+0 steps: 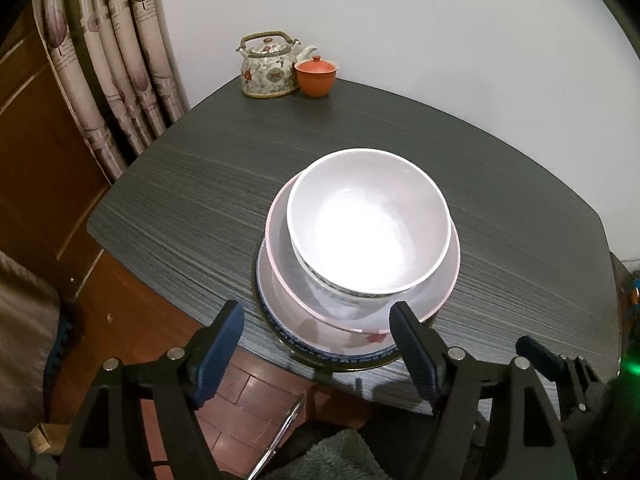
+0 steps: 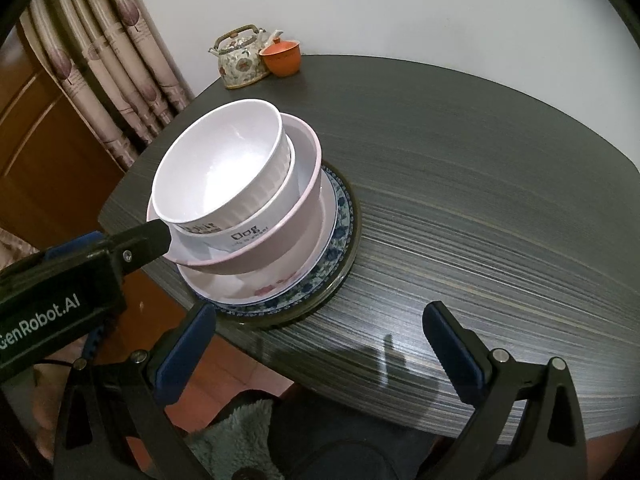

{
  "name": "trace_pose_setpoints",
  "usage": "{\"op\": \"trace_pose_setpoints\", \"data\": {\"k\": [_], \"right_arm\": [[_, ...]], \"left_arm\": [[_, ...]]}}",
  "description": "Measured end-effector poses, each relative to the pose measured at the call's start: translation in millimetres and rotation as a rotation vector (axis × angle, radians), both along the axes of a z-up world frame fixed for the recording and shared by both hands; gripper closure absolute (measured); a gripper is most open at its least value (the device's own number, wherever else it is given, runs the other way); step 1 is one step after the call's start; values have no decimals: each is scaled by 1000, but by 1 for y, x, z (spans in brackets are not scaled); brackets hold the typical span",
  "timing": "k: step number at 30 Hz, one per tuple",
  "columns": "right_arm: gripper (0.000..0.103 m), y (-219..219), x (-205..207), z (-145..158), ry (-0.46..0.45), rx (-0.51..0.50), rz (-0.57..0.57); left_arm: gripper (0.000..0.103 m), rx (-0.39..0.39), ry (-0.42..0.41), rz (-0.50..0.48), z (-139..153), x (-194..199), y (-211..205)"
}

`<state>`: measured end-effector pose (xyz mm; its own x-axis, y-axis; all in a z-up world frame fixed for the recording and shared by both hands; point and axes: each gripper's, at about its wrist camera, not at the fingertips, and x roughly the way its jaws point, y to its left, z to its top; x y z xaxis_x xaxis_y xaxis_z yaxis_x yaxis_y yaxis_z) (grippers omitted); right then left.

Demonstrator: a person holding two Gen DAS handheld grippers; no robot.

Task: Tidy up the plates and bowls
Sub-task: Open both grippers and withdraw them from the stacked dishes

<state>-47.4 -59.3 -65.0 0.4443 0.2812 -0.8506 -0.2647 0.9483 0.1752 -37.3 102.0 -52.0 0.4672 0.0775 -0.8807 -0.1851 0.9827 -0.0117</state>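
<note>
A stack of dishes stands near the front edge of the dark table (image 1: 500, 184). On top is a white bowl (image 1: 368, 224), nested in a pink-rimmed bowl (image 1: 440, 292), on a white plate with red flowers (image 1: 360, 338) and a blue-patterned plate (image 1: 288, 334). In the right wrist view the white bowl (image 2: 216, 168) sits in a second white bowl (image 2: 280, 200) inside the pink bowl (image 2: 280, 248). My left gripper (image 1: 316, 324) is open just in front of the stack. My right gripper (image 2: 320, 320) is open and empty, to the right of the stack.
A floral teapot (image 1: 270, 66) and an orange lidded cup (image 1: 316, 74) stand at the table's far corner by the white wall. Curtains (image 1: 108, 76) and a wooden door lie to the left. A green fluffy cloth (image 2: 232, 436) lies below the table's front edge.
</note>
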Motion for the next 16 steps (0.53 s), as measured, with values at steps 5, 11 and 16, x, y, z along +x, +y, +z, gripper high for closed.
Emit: {"op": "trace_pose_setpoints", "data": {"k": [5,11,16], "right_arm": [[0,-1,-1,-1,6,4,4],[1,-1,0,-3,12,8,-1],[1,-1,0,-4,16,8,-1]], "left_arm": [[26,-9,-11,-15,2,-1,-1],[26,-16,-2,-20,0,1,-2],[26,-17,12,-16,-3,2,-2]]}}
